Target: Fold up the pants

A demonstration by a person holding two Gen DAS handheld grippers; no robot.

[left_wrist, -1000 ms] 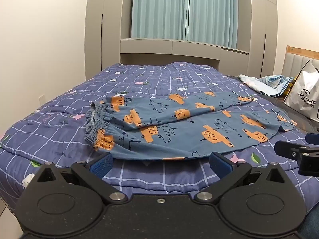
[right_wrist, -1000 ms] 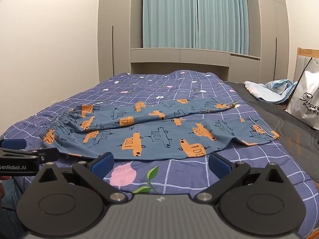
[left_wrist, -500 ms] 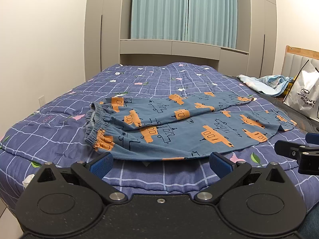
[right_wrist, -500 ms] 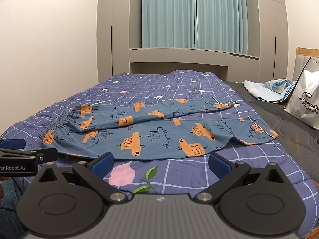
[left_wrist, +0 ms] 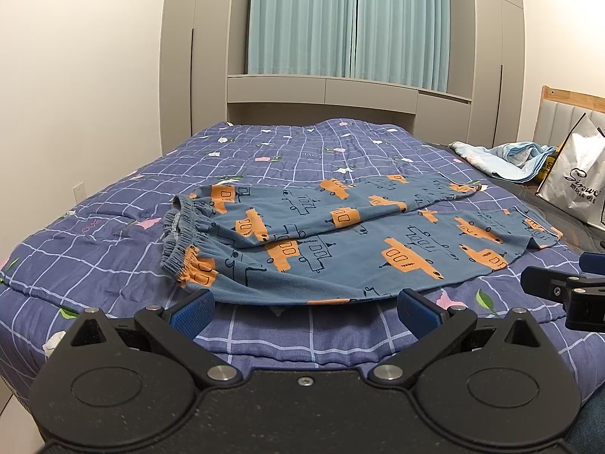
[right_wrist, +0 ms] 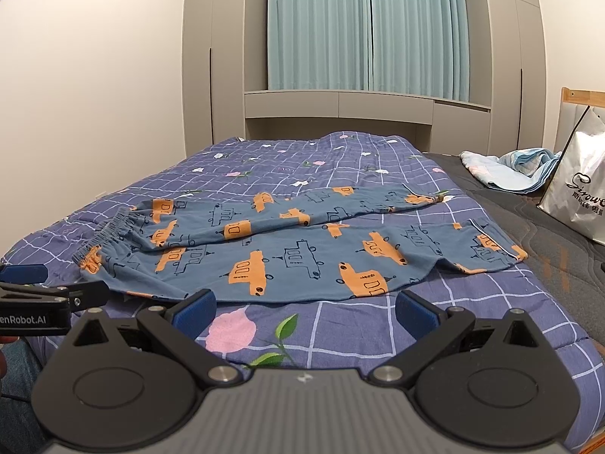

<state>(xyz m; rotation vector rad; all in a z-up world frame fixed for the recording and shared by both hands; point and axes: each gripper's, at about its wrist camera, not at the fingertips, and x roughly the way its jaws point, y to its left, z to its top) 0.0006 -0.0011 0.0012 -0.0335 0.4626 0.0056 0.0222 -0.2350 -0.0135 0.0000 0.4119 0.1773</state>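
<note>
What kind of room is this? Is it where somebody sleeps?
Most likely a bedroom. There is a big bed with a purple checked quilt, tall wardrobes against the wall, and closed curtains behind.

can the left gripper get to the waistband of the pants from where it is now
Probably yes. The left gripper is open near the bed's front edge, and the waistband lies ahead to its left on the quilt, with nothing on top of it or between them.

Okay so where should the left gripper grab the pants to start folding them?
Probably the near corner of the elastic waistband, approached low from the bed's near edge. The pants lie flat with the waistband at their left end, gathered and slightly raised, so it offers a pinchable edge. The left gripper is open and nearest to it.
</note>
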